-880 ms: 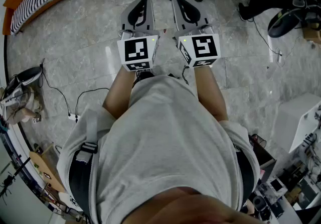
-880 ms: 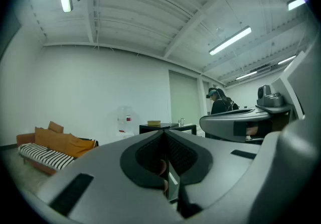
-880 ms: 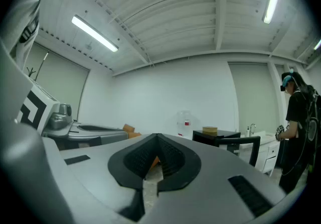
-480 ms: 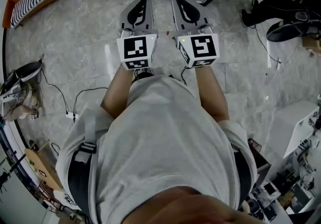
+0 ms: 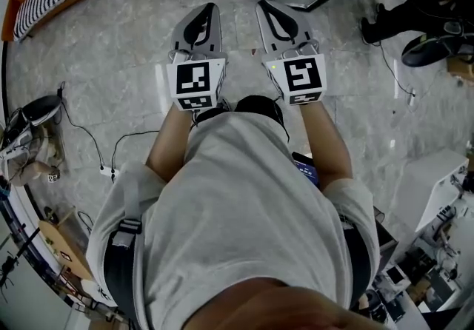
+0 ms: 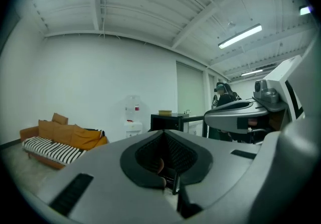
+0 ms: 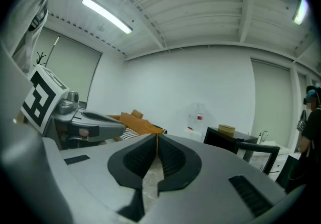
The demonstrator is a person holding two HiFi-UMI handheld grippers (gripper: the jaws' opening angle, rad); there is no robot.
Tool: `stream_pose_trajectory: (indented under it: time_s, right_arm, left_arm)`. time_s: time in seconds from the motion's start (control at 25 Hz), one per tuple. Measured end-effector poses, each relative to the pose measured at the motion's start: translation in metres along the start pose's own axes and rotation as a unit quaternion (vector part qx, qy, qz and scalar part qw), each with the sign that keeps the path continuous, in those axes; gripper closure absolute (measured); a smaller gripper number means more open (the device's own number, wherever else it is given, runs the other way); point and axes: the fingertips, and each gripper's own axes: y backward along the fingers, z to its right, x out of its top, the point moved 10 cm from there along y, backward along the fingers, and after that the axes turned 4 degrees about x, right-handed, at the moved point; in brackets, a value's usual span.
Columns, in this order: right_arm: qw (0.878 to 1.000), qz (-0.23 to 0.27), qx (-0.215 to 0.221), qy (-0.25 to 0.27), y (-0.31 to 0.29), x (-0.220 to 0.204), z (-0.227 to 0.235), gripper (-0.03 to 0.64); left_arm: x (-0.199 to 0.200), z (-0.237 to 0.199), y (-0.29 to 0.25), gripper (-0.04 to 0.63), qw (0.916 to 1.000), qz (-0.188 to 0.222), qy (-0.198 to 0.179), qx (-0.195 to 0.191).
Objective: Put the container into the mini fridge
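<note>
Left gripper [image 5: 208,10] and right gripper [image 5: 266,7]: jaws together, nothing in them, held side by side above the floor [image 5: 111,47]. Tan container [image 7: 226,128] sits on top of the black mini fridge [image 7: 219,140], well ahead. Its contents are too small to tell.

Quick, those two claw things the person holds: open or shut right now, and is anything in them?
Left gripper: closed, nothing between its jaws.
Right gripper: closed, nothing between its jaws.
</note>
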Motion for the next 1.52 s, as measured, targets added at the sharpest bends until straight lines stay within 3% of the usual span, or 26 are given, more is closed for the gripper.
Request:
stream_pose_trajectory:
  time_s: [0.28, 0.52, 0.76, 0.92, 1.2, 1.52]
  right_arm:
    - [0.999, -0.036, 0.025, -0.001, -0.035, -0.015, 0.019, 0.578]
    - [0.997, -0.047, 0.064, 0.003, -0.106, -0.038, 0.079, 0.577]
    - [0.995, -0.053, 0.087, 0.006, -0.157, -0.046, 0.148, 0.577]
    - [0.991, -0.057, 0.116, -0.011, -0.193, -0.061, 0.182, 0.577]
    - [0.988, -0.04, 0.137, -0.053, -0.238, -0.066, 0.207, 0.577]
    - [0.989, -0.07, 0.123, -0.043, -0.264, -0.068, 0.24, 0.577]
  left_arm:
    - [-0.019, -0.019, -0.032, 0.583, 0.9989, -0.02, 0.03, 0.03]
    - [-0.033, -0.044, -0.103, 0.583, 0.9965, -0.046, 0.029, 0.063]
    - [-0.024, -0.047, -0.185, 0.583, 0.994, -0.086, -0.012, 0.067]
    - [-0.02, -0.051, -0.228, 0.583, 0.9919, -0.098, -0.008, 0.08]
    - [-0.013, -0.057, -0.283, 0.583, 0.9896, -0.13, -0.017, 0.059]
    - [-0.013, -0.061, -0.333, 0.583, 0.9899, -0.14, -0.001, 0.022]
